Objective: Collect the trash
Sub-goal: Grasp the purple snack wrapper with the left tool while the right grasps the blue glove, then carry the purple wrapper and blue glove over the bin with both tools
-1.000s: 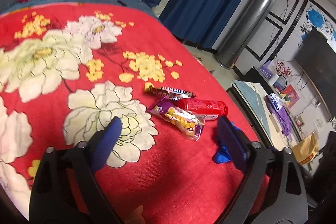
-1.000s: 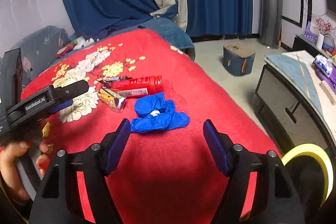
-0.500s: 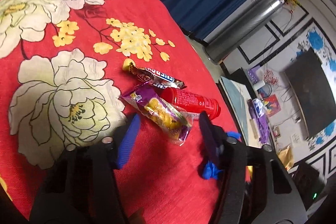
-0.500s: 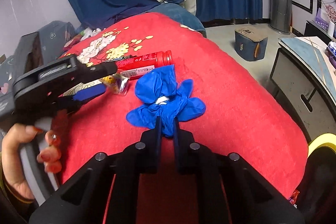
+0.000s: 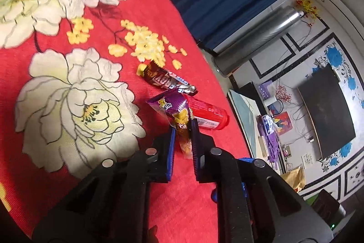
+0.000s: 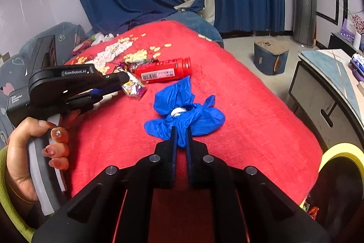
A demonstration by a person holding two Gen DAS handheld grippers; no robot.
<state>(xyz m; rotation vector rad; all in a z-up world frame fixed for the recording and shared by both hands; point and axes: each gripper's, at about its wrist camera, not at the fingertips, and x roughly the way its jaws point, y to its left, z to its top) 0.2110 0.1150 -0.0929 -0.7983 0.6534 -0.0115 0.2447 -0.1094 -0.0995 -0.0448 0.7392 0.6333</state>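
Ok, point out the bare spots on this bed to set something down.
Free: the red blanket right of the blue gloves, toward the bed edge, and the flower print left of the wrappers. Crowded: the purple snack packet, chocolate bar wrapper and red bottle lie bunched together.

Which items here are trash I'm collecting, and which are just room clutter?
Trash for the job:
- purple snack wrapper, pinched in the left gripper
- blue glove bundle, pinched in the right gripper
- chocolate bar wrapper, loose on the bedspread
- red tube, loose

Just lying about:
- blue stool on the floor
- television
- silver column
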